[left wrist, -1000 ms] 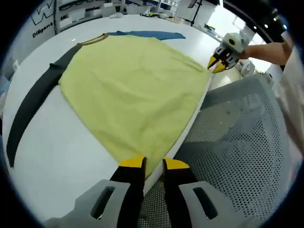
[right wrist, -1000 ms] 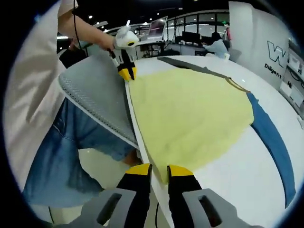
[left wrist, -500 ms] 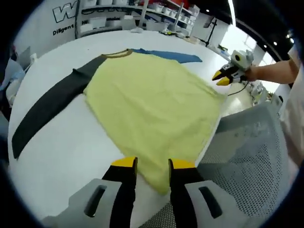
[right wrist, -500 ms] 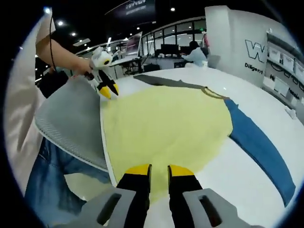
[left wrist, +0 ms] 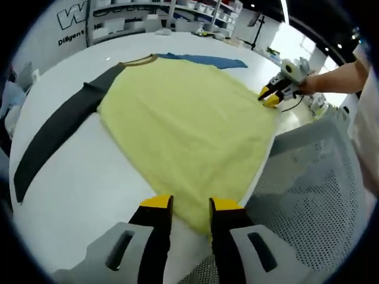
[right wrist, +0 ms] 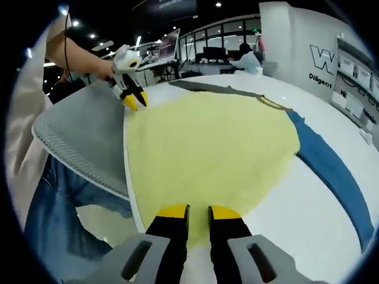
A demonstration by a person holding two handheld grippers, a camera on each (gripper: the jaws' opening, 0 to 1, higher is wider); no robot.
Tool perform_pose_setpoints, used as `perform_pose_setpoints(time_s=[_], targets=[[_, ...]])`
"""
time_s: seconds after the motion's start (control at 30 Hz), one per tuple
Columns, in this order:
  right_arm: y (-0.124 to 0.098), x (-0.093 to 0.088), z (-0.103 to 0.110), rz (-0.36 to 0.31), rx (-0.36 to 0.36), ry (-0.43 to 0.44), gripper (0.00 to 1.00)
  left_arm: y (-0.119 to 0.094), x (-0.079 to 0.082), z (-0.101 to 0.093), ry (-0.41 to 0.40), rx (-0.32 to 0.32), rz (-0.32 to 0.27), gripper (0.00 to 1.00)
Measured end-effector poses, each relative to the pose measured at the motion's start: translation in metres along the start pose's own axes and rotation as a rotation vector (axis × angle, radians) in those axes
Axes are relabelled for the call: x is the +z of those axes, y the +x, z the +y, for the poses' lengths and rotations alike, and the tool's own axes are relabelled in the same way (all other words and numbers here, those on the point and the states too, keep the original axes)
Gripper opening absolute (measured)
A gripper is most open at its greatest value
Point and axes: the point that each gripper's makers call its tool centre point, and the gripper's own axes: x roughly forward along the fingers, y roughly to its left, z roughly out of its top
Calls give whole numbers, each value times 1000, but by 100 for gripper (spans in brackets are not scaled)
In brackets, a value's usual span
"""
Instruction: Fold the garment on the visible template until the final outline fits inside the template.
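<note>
Pale yellow raglan shirt (left wrist: pixel 183 118) lying flat on round white table (left wrist: pixel 77 177). Left gripper (left wrist: pixel 185 204) and right gripper (right wrist: pixel 190 209), jaws narrowly parted, at hem corners. Best to pinch both corners evenly, then lift together.

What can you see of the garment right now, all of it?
The garment is a long-sleeved top lying flat and spread on the white table: pale yellow body, one dark grey sleeve, one blue sleeve, darker collar trim. Its hem runs along the table's near edge. The left gripper and right gripper each sit at a hem corner, jaws apart.
</note>
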Motion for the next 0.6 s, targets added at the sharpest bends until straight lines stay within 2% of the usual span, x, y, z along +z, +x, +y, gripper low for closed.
perform_pose_setpoints(time_s=[0.13,0.23,0.27,0.37,0.4,0.5,0.6], targets=[[0,18,-21,-38,-31,3,10,6,31,34,24,61,-47,29],[6,31,-47,-56,-60,6,14,14,57,61,26,86,-79,36],[10,35,-61,-55,-79,-9,16,18,71,74,38,108,-95,37],[19,51,-94,-72,-121,-15,18,27,97,105,45,144,-111,42],[24,58,-112,-75,-146,-23,18,33,108,117,52,153,-114,42],[34,71,-153,-89,-203,6,22,44,127,146,67,188,-100,43],[42,82,-189,-100,-255,25,23,54,139,178,57,214,-85,42]])
